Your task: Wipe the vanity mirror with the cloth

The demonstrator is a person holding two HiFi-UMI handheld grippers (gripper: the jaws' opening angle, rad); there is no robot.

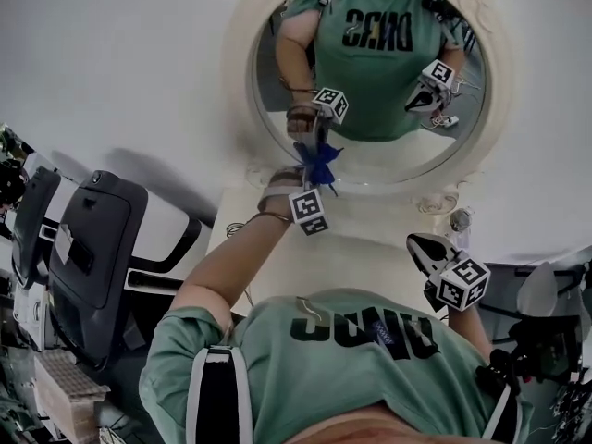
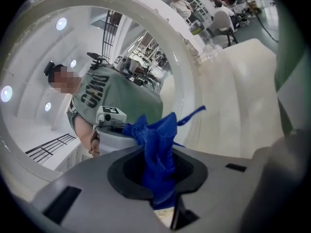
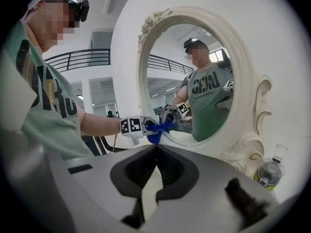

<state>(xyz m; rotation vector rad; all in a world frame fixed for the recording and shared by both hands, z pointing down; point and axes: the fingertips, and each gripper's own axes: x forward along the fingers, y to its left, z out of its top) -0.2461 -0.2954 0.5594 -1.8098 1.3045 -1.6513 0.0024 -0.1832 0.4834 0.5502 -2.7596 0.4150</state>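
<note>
The round vanity mirror [image 1: 379, 146] in its ornate cream frame [image 1: 242, 81] stands against the white wall. A blue cloth [image 1: 324, 158] is bunched in my left gripper [image 1: 318, 172], which is shut on it and presses it to the lower left of the glass. In the left gripper view the cloth [image 2: 158, 152] sticks out between the jaws of the left gripper [image 2: 161, 181] toward the mirror glass [image 2: 58, 57]. My right gripper [image 1: 423, 245] hangs over the vanity top, shut and empty. From the right gripper view, the cloth [image 3: 156, 128] meets the mirror [image 3: 194, 81].
The white vanity top [image 1: 361, 243] lies under the mirror, with a small bottle [image 1: 460, 218] at the frame's right foot, also in the right gripper view as the bottle [image 3: 268, 171]. A black office chair [image 1: 92, 239] stands to the left, and more furniture [image 1: 546, 294] to the right.
</note>
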